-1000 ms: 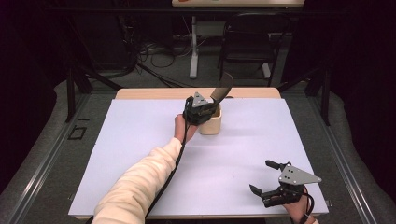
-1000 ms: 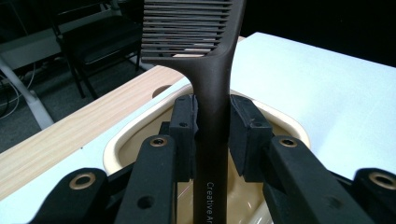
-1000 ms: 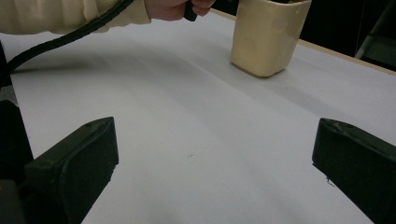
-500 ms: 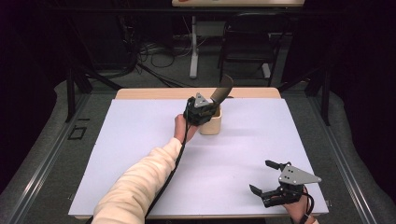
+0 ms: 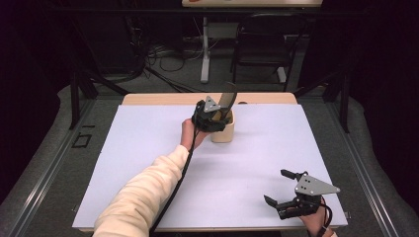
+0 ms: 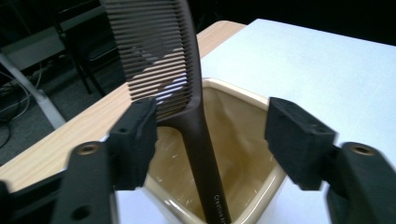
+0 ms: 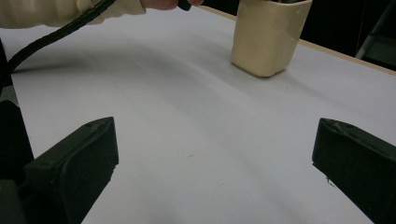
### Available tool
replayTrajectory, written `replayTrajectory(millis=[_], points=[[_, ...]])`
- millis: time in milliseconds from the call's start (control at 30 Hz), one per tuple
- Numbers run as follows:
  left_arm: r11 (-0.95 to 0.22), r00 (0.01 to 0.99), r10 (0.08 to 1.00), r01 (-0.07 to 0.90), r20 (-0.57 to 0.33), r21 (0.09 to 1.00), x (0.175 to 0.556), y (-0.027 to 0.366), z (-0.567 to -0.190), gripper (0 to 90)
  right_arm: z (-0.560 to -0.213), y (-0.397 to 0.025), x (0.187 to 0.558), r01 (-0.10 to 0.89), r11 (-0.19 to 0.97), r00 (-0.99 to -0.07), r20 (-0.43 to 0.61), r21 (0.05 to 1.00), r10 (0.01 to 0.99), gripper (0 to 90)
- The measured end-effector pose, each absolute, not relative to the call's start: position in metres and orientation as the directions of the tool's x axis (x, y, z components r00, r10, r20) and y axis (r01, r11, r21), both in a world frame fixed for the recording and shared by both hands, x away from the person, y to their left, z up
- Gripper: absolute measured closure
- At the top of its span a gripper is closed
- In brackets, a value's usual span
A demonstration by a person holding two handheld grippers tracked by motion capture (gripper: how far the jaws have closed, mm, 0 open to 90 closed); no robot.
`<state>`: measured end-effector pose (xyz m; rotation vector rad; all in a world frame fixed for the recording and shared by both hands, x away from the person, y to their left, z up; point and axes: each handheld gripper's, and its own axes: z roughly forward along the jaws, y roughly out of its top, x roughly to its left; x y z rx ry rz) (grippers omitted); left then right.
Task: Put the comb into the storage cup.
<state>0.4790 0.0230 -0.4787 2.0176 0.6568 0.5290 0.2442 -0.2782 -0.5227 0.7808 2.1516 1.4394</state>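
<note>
comb stood handle-down in the beige cup near the tabletop's far edge, leaning | our left gripper straddled it, jaws wide, not gripping | our right gripper sat wide open by the near right corner | risk, we judged: an off-centre squeeze could tip comb or cup

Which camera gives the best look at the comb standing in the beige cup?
The left gripper view: the comb is close up between open jaws, teeth and handle sharp, its lower end inside the cup. The high view shows it small, poking up behind the left gripper. The right gripper view shows the cup's outside.
</note>
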Motion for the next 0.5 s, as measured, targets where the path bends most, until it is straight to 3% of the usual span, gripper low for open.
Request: replayTrajectory(millis=[233,500], points=[[-0.459,0.786,0.612,0.257,0.093,0.851,0.473,0.028,-0.464,16.1,-0.523,-0.278,0.244,0.213,0.3,-0.748,-0.043,0.93,0.662,0.0],[-0.48,0.8,0.596,0.293,0.062,0.827,0.466,0.039,-0.452,5.1,-0.523,-0.279,0.245,0.212,0.3,-0.749,-0.043,0.93,0.661,0.0]])
